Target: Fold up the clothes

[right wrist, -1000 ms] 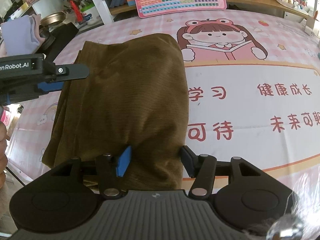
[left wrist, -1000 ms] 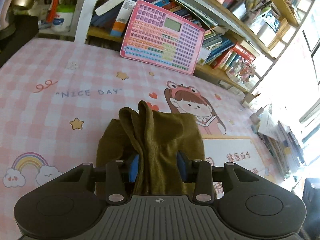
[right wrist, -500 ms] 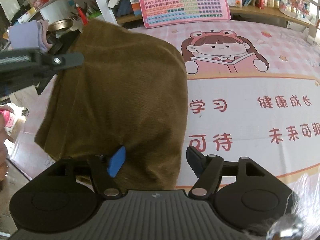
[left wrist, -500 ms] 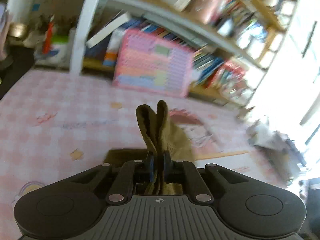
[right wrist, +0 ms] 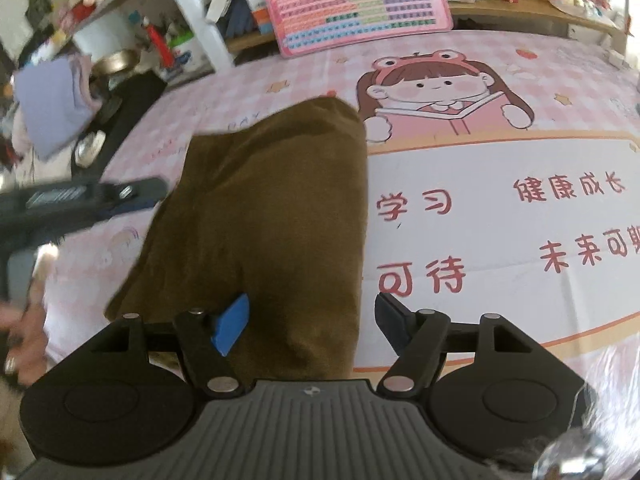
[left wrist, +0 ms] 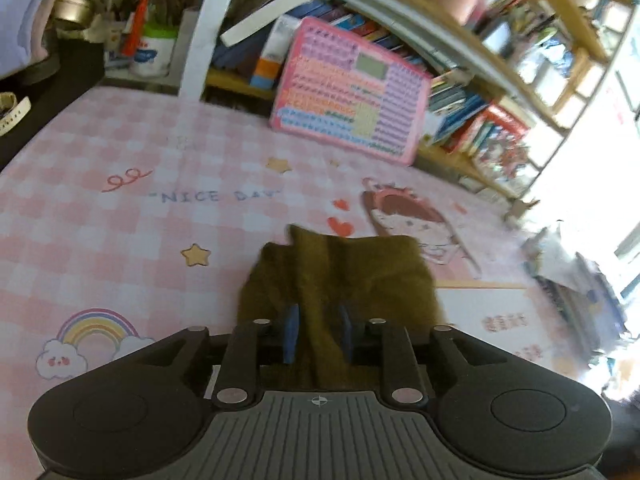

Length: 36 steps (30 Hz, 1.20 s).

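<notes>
The counter (left wrist: 100, 152) is the biggest thing here, covered in a pink checked cloth with a cartoon girl and a white panel of red characters, and most of it lies bare to the left of and beyond the garment. Behind its far edge runs a bookshelf (left wrist: 460, 92) crammed with books, and a pink keyboard toy (left wrist: 352, 88) leans against it, well apart from the cloth. The brown garment (right wrist: 260, 216) lies folded near the counter's near side, its right edge straight and running alongside the white panel, its left edge uneven and drooping toward the counter's left rim. The right gripper (right wrist: 312, 320) sits at the garment's near end with its jaws well apart, the blue pad on the cloth and the dark one off its right edge over the print. The left gripper (left wrist: 318, 332) has a raised ridge of the garment between its blue pads, and its jaws are opening; it also shows as a dark bar at the garment's left edge in the right wrist view
</notes>
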Available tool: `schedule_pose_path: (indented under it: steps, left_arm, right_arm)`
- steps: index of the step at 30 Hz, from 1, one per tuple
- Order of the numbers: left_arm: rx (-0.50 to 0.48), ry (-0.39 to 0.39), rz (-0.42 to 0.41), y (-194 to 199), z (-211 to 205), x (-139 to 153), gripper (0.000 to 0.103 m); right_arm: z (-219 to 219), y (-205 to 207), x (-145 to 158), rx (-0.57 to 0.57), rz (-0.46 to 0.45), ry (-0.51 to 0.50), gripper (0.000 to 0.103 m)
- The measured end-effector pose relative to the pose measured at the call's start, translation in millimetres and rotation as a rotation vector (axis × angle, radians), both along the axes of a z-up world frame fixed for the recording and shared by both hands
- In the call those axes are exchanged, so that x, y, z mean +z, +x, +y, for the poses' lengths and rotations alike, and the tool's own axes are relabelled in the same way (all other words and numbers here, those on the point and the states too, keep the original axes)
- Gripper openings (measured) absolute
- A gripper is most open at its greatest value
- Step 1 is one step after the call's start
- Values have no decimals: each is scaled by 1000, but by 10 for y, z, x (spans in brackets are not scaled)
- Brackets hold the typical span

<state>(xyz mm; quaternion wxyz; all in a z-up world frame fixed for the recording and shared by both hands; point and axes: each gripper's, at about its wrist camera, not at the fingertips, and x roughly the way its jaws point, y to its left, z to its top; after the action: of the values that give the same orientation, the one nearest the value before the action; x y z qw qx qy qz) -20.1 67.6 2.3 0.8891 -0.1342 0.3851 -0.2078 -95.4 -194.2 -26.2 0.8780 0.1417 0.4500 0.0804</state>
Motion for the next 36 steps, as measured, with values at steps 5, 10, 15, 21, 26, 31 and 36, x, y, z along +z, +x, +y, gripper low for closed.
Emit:
schedule_pose_path:
  steps: [5,10,15,21,26,31,36]
  left_arm:
    - [-23,-13,29,-179,-61,-63,41]
    - [-18,126,113,-121,-131,-326,49]
    - [-12,75,83,-127,-47,-209,57]
    - [57,0,140,38,129,-280,87]
    - [37,-108,224,183,182,-470,85]
    - [50,-147,259,202,139,-561,68]
    - [45,-40,198,86,-11,-362,30]
  right_arm:
    - [-144,67,0,-77,20,90,68]
    - [-180,167,-42,-106,35,150,68]
    - [-162,220,-30,-111,36,152,68]
    - [-219,393,-92,-148,86,240,69]
    - [-229,492,-213,-160,131,300,67]
    - [-207,513,-254,-141,140,324,47]
    - [175,370,56,35,-35,59,21]
